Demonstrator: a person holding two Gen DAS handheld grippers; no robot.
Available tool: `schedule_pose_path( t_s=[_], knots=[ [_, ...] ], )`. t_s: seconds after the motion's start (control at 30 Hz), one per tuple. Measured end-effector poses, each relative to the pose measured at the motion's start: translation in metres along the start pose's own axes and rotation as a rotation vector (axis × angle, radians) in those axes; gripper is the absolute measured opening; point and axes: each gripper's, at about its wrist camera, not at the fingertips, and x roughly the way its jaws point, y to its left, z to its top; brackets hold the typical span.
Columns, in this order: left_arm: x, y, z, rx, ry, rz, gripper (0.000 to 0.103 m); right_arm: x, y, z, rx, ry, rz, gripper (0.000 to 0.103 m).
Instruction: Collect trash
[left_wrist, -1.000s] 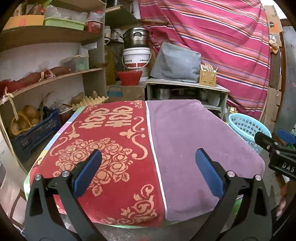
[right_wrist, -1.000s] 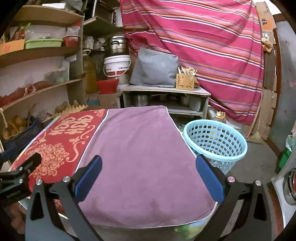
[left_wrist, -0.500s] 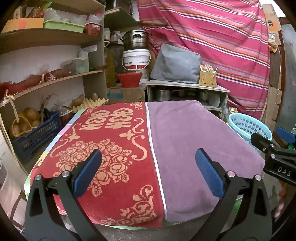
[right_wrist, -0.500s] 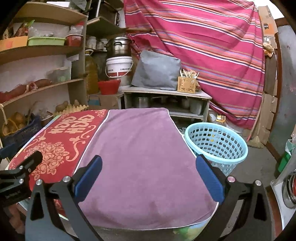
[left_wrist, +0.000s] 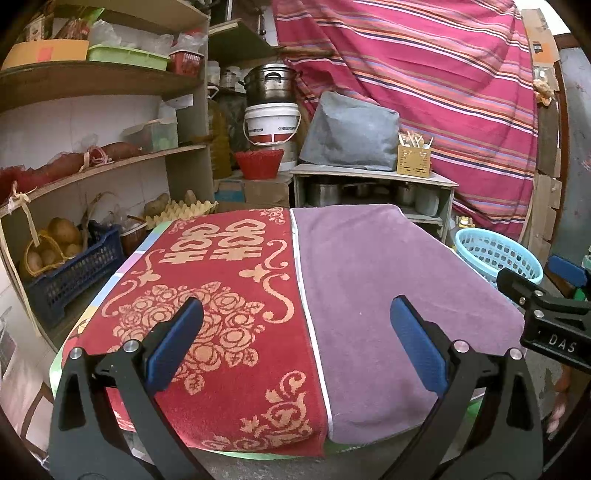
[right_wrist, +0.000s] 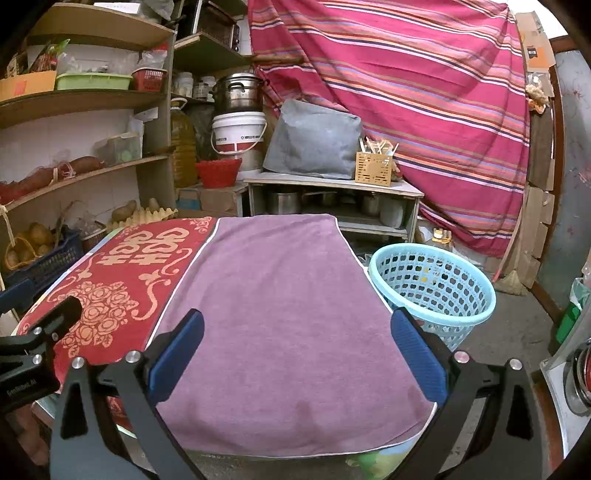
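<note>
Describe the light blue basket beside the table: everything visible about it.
The light blue basket looks like moulded plastic: round, with a rolled rim and walls pierced by rows of small holes. It stands upright on the grey floor, right of the table's purple towel and just off its edge. Little shows inside beyond a few yellowish specks seen through the holes. Neither claw touches it. The left wrist view shows only its upper part.

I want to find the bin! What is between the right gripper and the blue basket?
Only the purple towel on the table; the right gripper hangs open over it. The blue basket stands on the floor just past the towel's edge, in the right wrist view.
</note>
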Motion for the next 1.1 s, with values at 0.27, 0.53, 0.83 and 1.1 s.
schedule_pose_path(
  t_s=[0.27,0.53,0.83,1.1],
  knots=[
    [0.0000,0.0002,0.0001,0.001,0.000,-0.001,0.098,0.0005,-0.0027,-0.0002,-0.003,-0.003,-0.001,0.099],
    [0.0000,0.0000,0.0003,-0.001,-0.002,-0.001,0.098,0.0011,-0.0035,-0.0007,-0.001,0.000,-0.001,0.099],
    [0.0000,0.0000,0.0008,-0.003,-0.001,-0.001,0.098,0.0011,-0.0040,-0.0005,-0.002,-0.001,-0.002,0.099],
    [0.0001,0.0001,0.0008,-0.001,-0.002,-0.001,0.098,0.0027,-0.0052,-0.0029,-0.001,0.003,-0.001,0.099]
  ],
)
